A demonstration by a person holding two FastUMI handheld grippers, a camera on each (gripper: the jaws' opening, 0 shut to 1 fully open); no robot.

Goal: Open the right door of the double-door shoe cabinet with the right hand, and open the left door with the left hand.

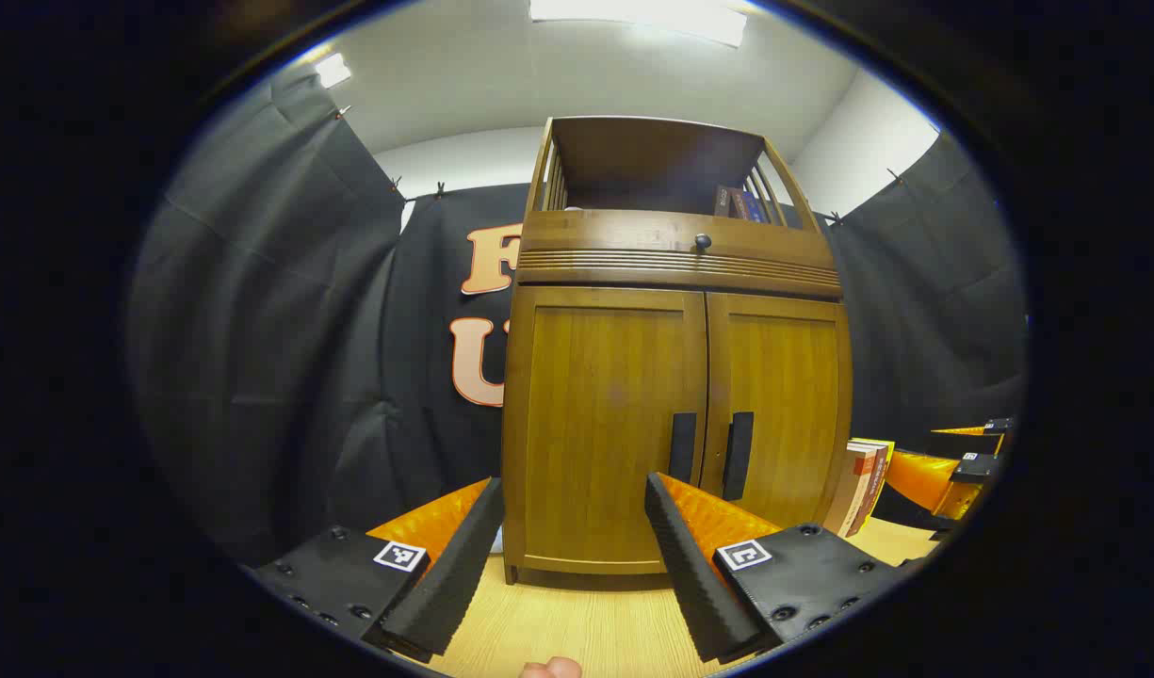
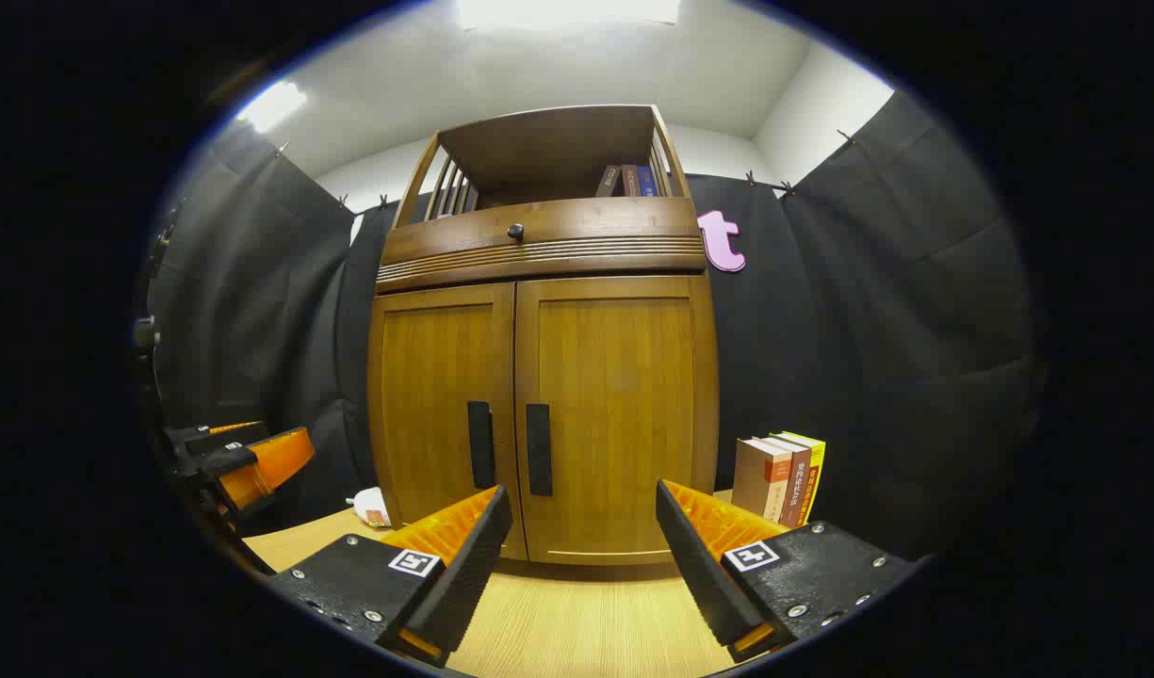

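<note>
A brown wooden shoe cabinet (image 1: 675, 273) stands on the light wooden table with both doors shut. Its left door (image 1: 605, 414) and right door (image 1: 784, 405) each carry a black vertical handle by the centre seam: left handle (image 1: 682, 447), right handle (image 1: 738, 455). My left gripper (image 1: 574, 490) is open a short way in front of the left door. In the right gripper view, the right door (image 2: 619, 405) with its handle (image 2: 538, 449) faces my open right gripper (image 2: 583, 499), which holds nothing. The left door (image 2: 435, 405) and its handle (image 2: 480, 444) lie just to the left.
Several books (image 2: 781, 478) stand upright to the right of the cabinet, and more books (image 2: 628, 180) sit on its open top shelf. A drawer knob (image 2: 515, 231) is above the doors. A small white object (image 2: 371, 507) lies at the cabinet's left foot. Black cloth walls surround the table.
</note>
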